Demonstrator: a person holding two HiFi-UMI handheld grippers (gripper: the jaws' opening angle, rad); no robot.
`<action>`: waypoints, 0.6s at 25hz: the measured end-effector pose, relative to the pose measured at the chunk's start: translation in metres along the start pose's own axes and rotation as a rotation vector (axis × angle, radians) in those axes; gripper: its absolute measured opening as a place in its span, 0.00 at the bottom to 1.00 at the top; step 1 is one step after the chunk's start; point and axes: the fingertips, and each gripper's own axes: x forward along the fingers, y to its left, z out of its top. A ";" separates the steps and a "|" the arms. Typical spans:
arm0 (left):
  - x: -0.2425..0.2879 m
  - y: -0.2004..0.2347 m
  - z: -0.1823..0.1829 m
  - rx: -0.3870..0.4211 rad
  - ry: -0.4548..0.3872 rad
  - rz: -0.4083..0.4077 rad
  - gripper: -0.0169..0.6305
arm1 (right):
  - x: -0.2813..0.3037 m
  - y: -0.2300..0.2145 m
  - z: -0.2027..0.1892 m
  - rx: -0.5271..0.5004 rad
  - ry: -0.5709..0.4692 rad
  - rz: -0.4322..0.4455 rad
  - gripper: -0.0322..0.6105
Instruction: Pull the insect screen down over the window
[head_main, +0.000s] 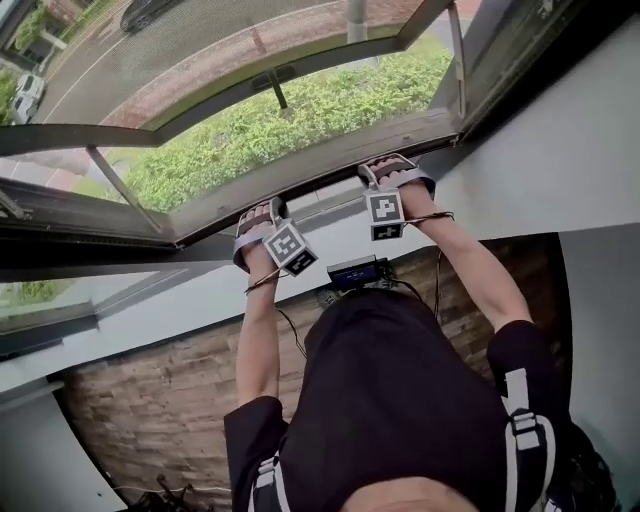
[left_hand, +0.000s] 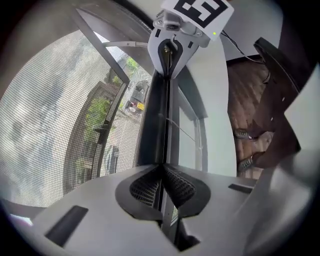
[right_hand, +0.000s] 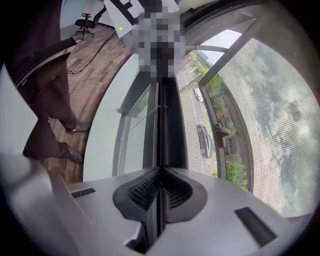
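At the sill (head_main: 330, 238), left gripper (left_hand: 161, 169) and right gripper (right_hand: 159, 172) clamp the screen bar (left_hand: 154, 125).

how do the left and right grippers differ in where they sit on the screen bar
The left gripper has the mesh at the left of its own view; the right gripper has it at the right of its view. In the head view the left gripper's marker cube sits turned like a diamond, the right gripper's squarer. Both are shut on the thin dark screen bar, apart along it.
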 end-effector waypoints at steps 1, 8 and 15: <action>-0.001 0.001 0.002 0.000 -0.001 -0.002 0.06 | -0.002 -0.001 -0.001 0.003 0.001 -0.005 0.08; -0.010 0.004 0.004 -0.001 -0.010 0.045 0.09 | -0.004 -0.004 -0.002 -0.014 -0.016 -0.050 0.08; -0.044 0.017 0.005 -0.266 -0.173 0.113 0.09 | -0.033 -0.005 -0.024 0.182 -0.013 -0.143 0.09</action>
